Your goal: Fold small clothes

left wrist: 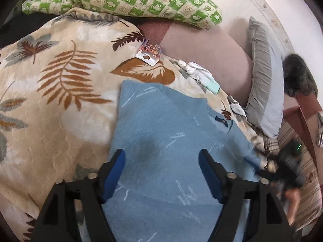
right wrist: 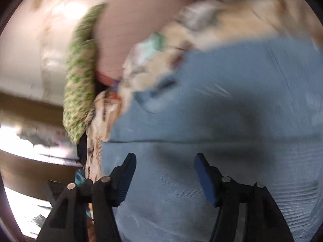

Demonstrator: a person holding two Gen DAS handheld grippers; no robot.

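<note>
The left gripper (left wrist: 161,157) is hovering with its jaws standing apart and nothing between them, directly over the blue garment (left wrist: 167,141), which is lying flat on the leaf-print blanket (left wrist: 60,84). The right gripper (right wrist: 164,161), seen in a blurred view, is likewise holding its jaws apart and empty above the same garment (right wrist: 222,121). A white glove (left wrist: 199,74) is resting at the garment's 1 o'clock, a plastic packet (left wrist: 148,53) at 12 o'clock, and a green patterned pillow (left wrist: 131,0) beyond it
</note>
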